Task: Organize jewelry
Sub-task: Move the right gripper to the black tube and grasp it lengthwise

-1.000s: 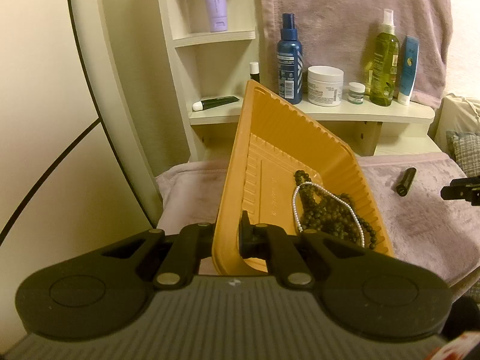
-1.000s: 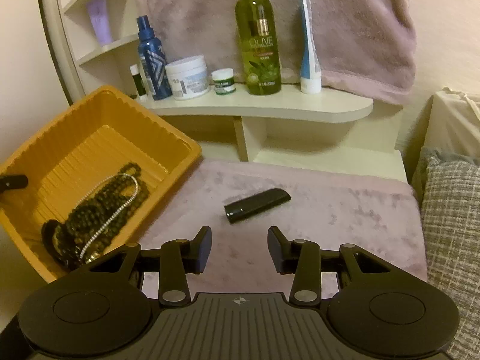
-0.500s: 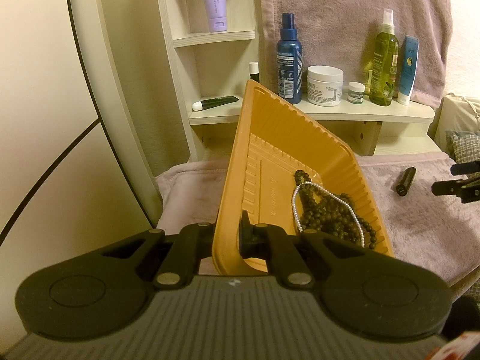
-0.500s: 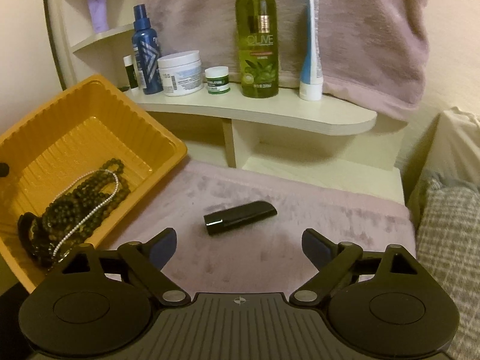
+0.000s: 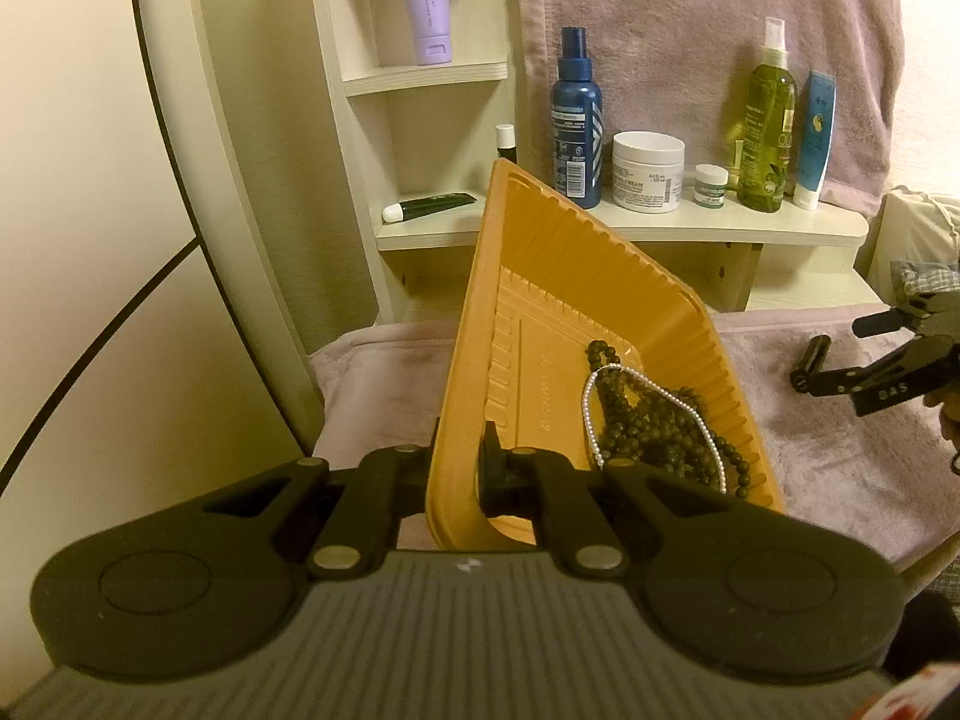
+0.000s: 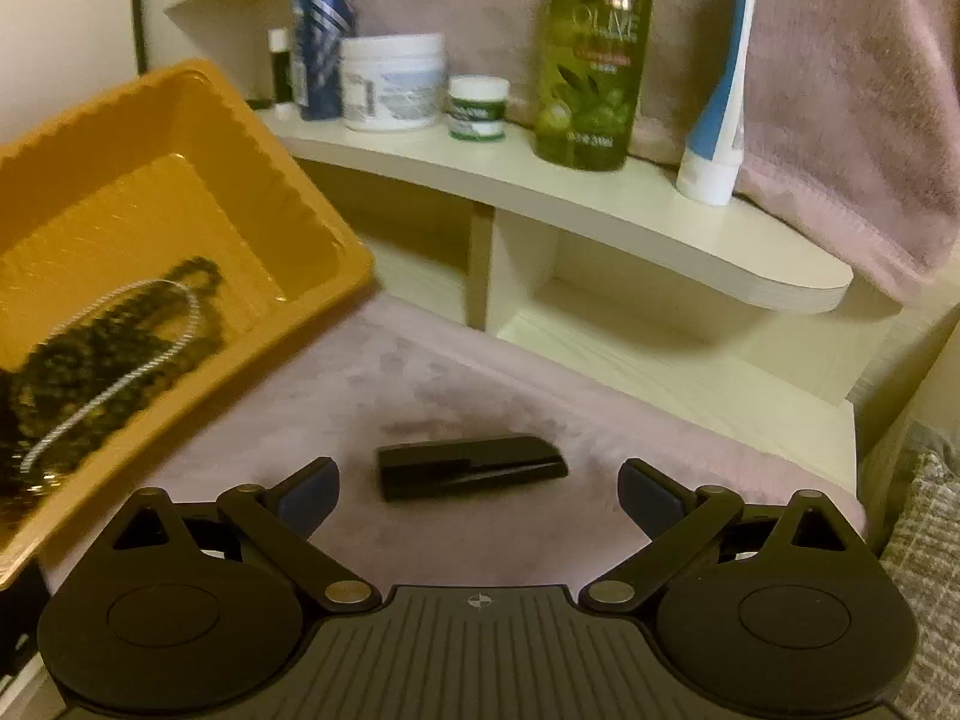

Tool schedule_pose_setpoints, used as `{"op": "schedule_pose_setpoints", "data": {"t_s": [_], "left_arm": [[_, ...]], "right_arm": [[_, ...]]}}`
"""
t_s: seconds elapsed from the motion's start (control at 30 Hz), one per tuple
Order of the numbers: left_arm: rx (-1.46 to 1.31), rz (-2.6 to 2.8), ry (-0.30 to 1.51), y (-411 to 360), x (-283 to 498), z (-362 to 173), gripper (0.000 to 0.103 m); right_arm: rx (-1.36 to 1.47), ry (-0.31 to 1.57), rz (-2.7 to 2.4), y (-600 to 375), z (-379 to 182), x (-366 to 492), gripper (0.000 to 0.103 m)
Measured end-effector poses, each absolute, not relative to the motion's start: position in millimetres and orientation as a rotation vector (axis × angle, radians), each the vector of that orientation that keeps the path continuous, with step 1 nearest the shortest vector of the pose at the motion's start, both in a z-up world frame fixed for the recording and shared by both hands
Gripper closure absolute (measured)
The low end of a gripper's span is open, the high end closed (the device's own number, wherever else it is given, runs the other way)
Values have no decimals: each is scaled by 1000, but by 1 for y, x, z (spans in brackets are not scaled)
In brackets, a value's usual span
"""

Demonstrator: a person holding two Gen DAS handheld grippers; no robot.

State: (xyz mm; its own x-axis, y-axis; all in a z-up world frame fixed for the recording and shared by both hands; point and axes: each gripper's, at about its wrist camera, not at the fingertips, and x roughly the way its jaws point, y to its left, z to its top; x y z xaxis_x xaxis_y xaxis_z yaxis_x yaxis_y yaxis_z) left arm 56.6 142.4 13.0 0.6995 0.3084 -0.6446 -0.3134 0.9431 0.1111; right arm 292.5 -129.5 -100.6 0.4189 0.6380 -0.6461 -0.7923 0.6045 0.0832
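My left gripper (image 5: 459,468) is shut on the near rim of an orange plastic tray (image 5: 540,276), which it holds tilted. Dark bead necklaces (image 5: 654,420) and a white pearl strand (image 5: 591,414) lie bunched in the tray's lower corner. In the right wrist view the tray (image 6: 180,120) and the beads (image 6: 90,360) sit at the left. A small black oblong case (image 6: 468,465) lies on the pink cloth (image 6: 372,396). My right gripper (image 6: 477,480) hangs low over it, its jaws opening wide, one fingertip off each end and neither pad touching. It also shows from the left wrist, right gripper (image 5: 882,354) by the case (image 5: 810,360).
A cream shelf (image 6: 600,210) behind holds a blue spray bottle (image 5: 576,120), a white cream jar (image 5: 648,171), a small jar (image 6: 477,105), a green olive bottle (image 6: 594,54) and a blue-white tube (image 6: 720,102). A pink towel (image 5: 690,12) hangs behind. A checked cushion (image 6: 924,540) lies right.
My right gripper's jaws have spread from narrow to wide, and it has moved forward and down toward the black case. The left gripper and tray have not moved.
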Motion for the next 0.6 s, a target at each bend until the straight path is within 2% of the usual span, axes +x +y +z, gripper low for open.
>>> {"op": "schedule_pose_setpoints", "data": {"t_s": [0.37, 0.47, 0.6], "left_arm": [[-3, 346, 721, 142, 56, 14, 97], [-4, 347, 724, 143, 57, 14, 97], [-4, 347, 725, 144, 58, 13, 97]], "right_arm": [[-240, 705, 933, -119, -110, 306, 5], [-237, 710, 937, -118, -111, 308, 17], [-234, 716, 931, -114, -112, 308, 26]]}}
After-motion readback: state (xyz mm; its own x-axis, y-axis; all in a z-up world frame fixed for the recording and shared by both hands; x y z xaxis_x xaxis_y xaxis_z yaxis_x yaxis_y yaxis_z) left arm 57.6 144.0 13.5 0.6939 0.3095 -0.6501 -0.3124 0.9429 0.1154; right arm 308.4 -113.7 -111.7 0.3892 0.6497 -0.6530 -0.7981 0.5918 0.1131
